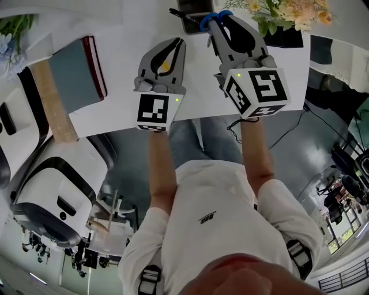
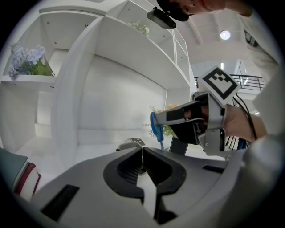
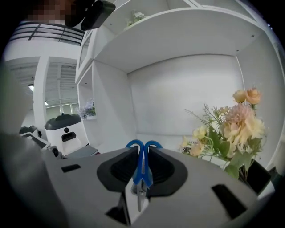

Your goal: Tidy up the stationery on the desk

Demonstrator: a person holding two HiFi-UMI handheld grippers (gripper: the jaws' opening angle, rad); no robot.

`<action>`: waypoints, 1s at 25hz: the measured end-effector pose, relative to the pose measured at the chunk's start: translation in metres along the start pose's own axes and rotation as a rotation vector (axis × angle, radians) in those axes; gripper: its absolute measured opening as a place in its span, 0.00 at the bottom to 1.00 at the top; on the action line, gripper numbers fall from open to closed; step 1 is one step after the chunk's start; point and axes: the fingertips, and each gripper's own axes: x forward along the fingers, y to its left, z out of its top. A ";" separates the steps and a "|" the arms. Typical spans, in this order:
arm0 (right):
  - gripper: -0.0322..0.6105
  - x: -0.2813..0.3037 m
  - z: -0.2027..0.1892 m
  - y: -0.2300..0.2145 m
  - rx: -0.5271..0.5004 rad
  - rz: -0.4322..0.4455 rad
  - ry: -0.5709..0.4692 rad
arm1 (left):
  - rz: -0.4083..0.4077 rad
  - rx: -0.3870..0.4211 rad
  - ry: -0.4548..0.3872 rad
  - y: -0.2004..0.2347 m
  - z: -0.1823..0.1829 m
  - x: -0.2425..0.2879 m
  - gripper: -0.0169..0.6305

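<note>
**A:** Where are the scissors (image 3: 141,171)?

**B:** Clamped in the right gripper (image 1: 222,17), held above the white desk (image 1: 127,34). Their long axis runs along the jaws. The blue plastic loops poke out past the tips, and the steel blades point back toward the hand.

**A:** Left gripper (image 1: 176,43)?

**B:** Jaws pressed together, nothing in them. It hangs just beside the right one.

**A:** Where do they go?

**B:** My guess is the dark holder (image 1: 193,7) at the desk's far edge, just ahead of the loops and slightly left. I can't tell exactly what it is. The loops would enter first unless the wrist turns.

**A:** Around it?

**B:** Soft pale flowers (image 1: 288,11) to the right. A flat grey notebook (image 1: 75,72) with a red edge lies well to the left.
</note>
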 end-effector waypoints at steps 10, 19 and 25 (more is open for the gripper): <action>0.14 0.022 0.018 -0.024 -0.038 -0.039 -0.097 | -0.014 0.016 -0.005 -0.003 0.009 0.014 0.03; 0.15 0.047 -0.028 -0.037 -0.055 -0.065 0.024 | -0.017 0.008 0.011 -0.006 0.001 0.016 0.03; 0.26 0.050 -0.045 -0.032 -0.072 -0.040 0.069 | -0.003 -0.004 0.020 -0.003 -0.004 0.011 0.03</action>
